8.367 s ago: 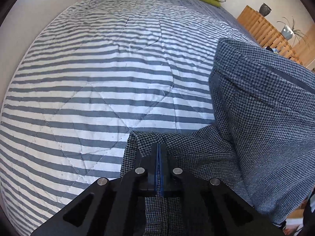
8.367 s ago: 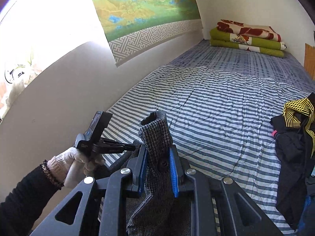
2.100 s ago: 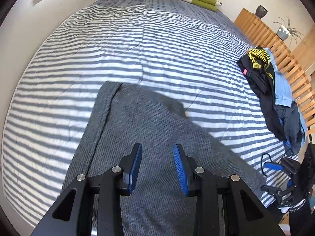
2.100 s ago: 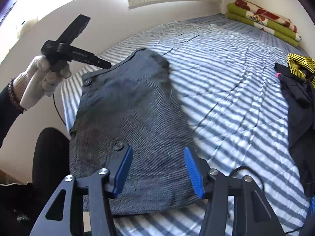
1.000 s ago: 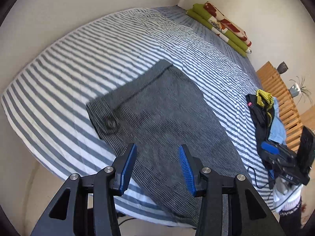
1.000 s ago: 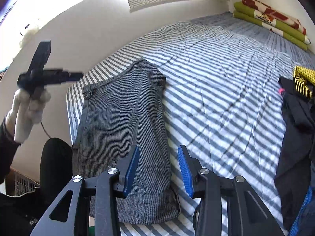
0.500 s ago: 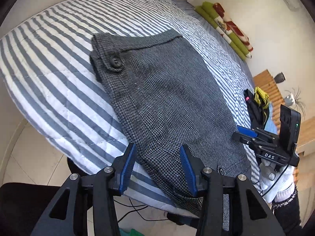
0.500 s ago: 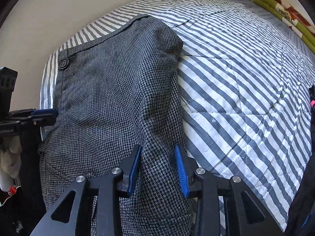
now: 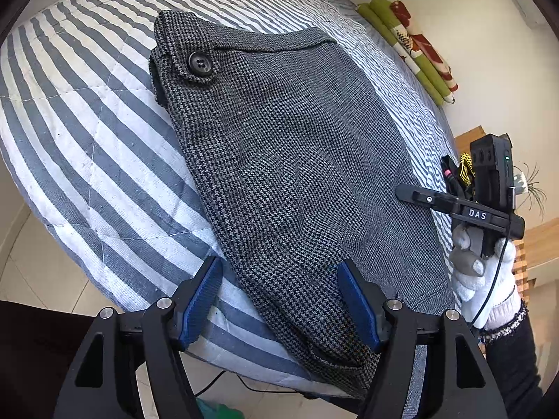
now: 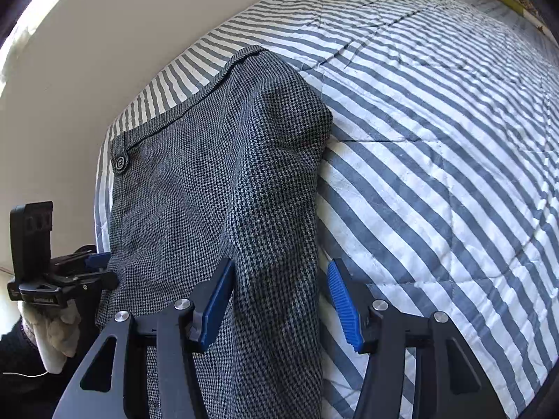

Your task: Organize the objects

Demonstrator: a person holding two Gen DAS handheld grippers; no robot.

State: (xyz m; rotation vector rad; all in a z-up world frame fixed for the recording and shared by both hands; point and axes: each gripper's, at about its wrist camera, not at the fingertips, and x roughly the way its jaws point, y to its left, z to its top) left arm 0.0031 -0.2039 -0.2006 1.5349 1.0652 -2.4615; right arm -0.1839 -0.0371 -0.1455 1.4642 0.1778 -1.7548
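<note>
A grey houndstooth garment (image 9: 297, 160) with a black button (image 9: 200, 64) lies flat on the striped bed (image 9: 87, 132), hanging over its near edge. My left gripper (image 9: 279, 300) is open, its blue pads astride the garment's lower left edge. My right gripper (image 10: 277, 303) is open, astride the garment's (image 10: 216, 181) right edge near the bed's edge. The right gripper also shows in the left wrist view (image 9: 461, 206), and the left gripper in the right wrist view (image 10: 63, 276).
Folded green and red blankets (image 9: 412, 45) lie at the bed's far end. A dark pile of clothes with a yellow piece (image 9: 461, 171) sits at the bed's right side by a wooden slatted frame (image 9: 538, 244). A wall (image 10: 104, 35) runs along the left side.
Both grippers let go of the garment, which now lies spread on the bed. Both have since dropped close to its near end, one at each edge, and opened wider.
</note>
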